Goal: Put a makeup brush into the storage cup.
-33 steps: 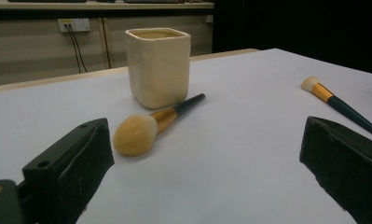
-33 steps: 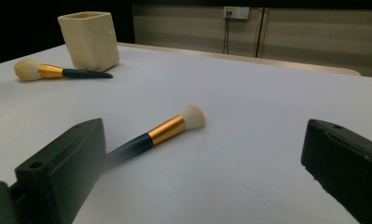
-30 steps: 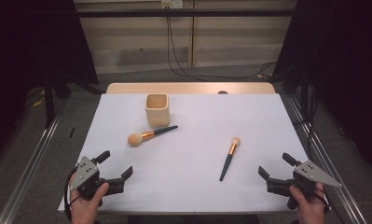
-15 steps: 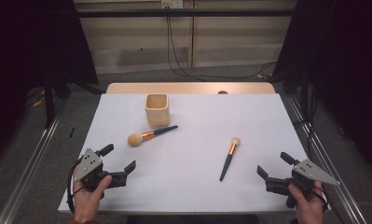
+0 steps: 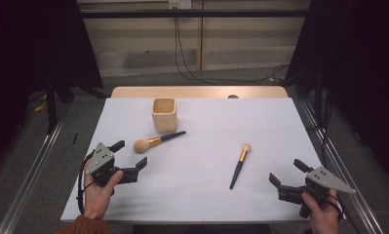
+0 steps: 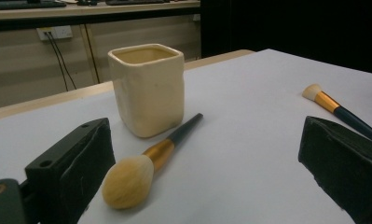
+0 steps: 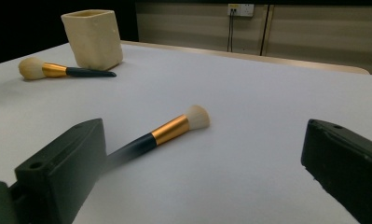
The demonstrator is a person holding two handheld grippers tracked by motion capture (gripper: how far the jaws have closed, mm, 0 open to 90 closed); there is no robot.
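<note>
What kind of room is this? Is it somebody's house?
Probably not a house; it looks like a lab or workshop. A white table stands between dark curtains, with loose cables on the floor and a wall socket behind.

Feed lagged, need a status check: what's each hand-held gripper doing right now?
Left hand-held gripper: open, empty, near the round makeup brush.
Right hand-held gripper: open, empty.
</note>
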